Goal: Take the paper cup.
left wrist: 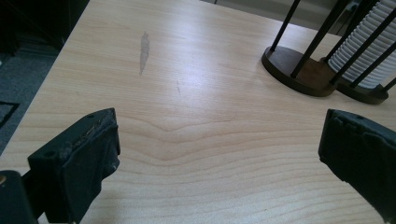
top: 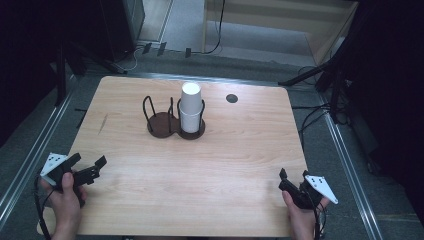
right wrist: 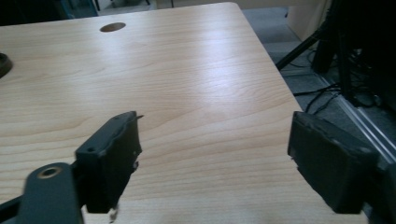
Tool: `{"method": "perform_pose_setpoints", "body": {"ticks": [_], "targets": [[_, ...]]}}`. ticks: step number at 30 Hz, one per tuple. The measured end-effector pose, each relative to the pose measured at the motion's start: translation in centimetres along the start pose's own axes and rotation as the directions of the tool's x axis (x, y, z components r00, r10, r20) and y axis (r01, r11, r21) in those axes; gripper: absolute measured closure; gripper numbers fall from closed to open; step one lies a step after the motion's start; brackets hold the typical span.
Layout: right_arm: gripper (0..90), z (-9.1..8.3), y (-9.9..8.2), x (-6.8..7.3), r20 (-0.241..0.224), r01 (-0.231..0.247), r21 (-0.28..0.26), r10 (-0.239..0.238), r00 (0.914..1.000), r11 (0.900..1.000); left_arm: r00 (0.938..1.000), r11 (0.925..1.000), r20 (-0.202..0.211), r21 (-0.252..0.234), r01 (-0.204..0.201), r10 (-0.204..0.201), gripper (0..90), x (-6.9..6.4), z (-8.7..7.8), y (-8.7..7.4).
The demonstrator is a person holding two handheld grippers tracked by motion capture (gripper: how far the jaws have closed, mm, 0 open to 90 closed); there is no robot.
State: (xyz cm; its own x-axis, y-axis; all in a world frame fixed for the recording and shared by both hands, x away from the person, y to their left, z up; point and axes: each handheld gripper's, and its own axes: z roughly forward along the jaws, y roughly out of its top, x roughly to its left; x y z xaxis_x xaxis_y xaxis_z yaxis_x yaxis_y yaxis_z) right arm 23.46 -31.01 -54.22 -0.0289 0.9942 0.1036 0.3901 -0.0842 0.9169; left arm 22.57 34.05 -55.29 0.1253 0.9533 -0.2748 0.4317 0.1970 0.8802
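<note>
A dark wooden two-slot cup holder (top: 162,124) with black wire posts stands at the middle back of the table. Its right slot holds a stack of white paper cups (top: 190,107), turned upside down; its left slot is empty. In the left gripper view the holder (left wrist: 299,70) and the ribbed cup stack (left wrist: 369,51) sit at the upper right. My left gripper (top: 90,161) hovers over the near left corner, open, with bare wood between its jaws (left wrist: 219,135). My right gripper (top: 294,175) is at the near right corner, also open and holding nothing (right wrist: 212,135).
The light wooden table (top: 225,165) has a round cable hole (top: 231,98) at the back right, which the right gripper view also shows (right wrist: 112,27). A grey scuff mark (left wrist: 144,46) lies on the left side. Dark stands and cables surround the table on the floor.
</note>
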Motion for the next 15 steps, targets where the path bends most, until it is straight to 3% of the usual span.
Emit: {"method": "perform_pose_setpoints", "body": {"ticks": [12,15], "targets": [[13.6,0.0,0.3,0.3,-0.016,0.039,0.028,-0.038,0.9991,0.9989,0.9999,1.0000,0.012,0.009,-0.002,0.002,0.0,-0.1,0.2,0.1],[13.5,0.1,0.6,1.1,-0.021,0.058,0.039,-0.057,0.9981,0.9975,0.9999,1.0000,0.012,0.004,-0.003,0.003,0.0,-0.1,0.2,0.1]]}}
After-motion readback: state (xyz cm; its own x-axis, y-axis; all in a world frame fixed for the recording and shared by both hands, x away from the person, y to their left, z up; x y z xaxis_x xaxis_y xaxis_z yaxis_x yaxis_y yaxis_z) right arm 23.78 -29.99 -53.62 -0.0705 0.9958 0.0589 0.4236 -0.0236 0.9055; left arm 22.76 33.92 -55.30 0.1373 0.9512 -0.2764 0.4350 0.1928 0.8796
